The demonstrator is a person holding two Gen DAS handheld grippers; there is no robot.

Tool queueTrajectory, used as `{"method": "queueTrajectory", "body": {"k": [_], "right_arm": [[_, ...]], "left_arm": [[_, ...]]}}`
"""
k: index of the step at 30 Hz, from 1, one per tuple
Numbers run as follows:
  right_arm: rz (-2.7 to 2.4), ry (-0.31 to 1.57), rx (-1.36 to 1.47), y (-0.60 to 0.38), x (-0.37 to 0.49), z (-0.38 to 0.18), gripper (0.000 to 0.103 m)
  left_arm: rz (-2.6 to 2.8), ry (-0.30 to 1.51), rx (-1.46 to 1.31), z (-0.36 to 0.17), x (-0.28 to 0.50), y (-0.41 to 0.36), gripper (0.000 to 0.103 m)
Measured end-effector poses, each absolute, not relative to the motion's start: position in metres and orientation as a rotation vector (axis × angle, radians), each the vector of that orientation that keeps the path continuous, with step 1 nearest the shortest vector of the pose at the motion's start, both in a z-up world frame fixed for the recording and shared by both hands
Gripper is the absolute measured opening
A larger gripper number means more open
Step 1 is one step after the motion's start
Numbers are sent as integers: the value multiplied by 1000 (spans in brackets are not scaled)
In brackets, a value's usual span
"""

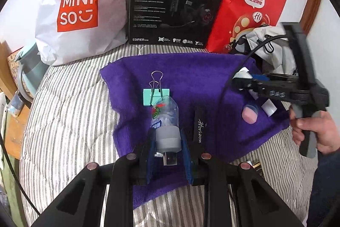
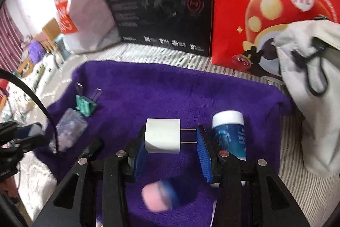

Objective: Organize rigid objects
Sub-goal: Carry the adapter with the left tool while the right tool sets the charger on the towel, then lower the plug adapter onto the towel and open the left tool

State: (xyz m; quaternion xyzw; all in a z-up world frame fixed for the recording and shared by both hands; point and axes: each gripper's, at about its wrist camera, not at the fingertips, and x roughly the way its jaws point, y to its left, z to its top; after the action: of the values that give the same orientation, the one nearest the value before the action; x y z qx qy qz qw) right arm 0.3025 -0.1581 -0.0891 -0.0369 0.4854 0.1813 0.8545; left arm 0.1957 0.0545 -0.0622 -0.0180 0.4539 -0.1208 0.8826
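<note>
My left tool [image 1: 167, 154] grips a small clear bottle [image 1: 164, 118]; my right tool [image 2: 170, 142] pinches a white charger [image 2: 162, 135] above the purple towel [image 2: 170, 88] on my striped bed [image 1: 70, 99], bags at twelve o'clock.

Lighting is soft, even and diffuse in both views; no hard shadows. Brightest zone sits at ten o'clock in the right wrist view, where the background washes out to white. The white shopping bag [image 1: 80, 5] is near overexposed at eleven o'clock. The purple cloth [image 1: 191, 86] reads dark and saturated. Left wrist view is mostly sharp; the right gripper [image 1: 240, 80] at three o'clock is smeared. Right wrist view is blurred throughout, worst on the pink-capped object [image 2: 157, 197] at six o'clock. Fisheye bending and black vignette mark all edges.
</note>
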Motion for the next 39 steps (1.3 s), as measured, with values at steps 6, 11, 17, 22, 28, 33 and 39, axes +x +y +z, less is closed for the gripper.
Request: {"method": "queueTrajectory", "body": {"k": [6, 11, 17, 22, 28, 33, 39], "right_arm": [[342, 1044, -111, -154, 319, -100, 44], [330, 1067, -143, -147, 323, -111, 44], [317, 1064, -178, -142, 323, -112, 44], [330, 1110, -184, -143, 316, -111, 53], [338, 1116, -192, -154, 282, -99, 54], [341, 1069, -156, -178, 246, -72, 54], [327, 1004, -89, -210, 196, -43, 56]], "left_arm": [[-287, 948, -63, -64, 201, 53, 23], [-310, 945, -67, -63, 201, 49, 23], [-295, 948, -87, -63, 200, 56, 23], [-290, 951, -84, -64, 199, 60, 23], [-263, 961, -69, -68, 203, 57, 23], [-270, 974, -50, -71, 207, 51, 23], [-318, 979, -31, -71, 216, 25, 23]]}}
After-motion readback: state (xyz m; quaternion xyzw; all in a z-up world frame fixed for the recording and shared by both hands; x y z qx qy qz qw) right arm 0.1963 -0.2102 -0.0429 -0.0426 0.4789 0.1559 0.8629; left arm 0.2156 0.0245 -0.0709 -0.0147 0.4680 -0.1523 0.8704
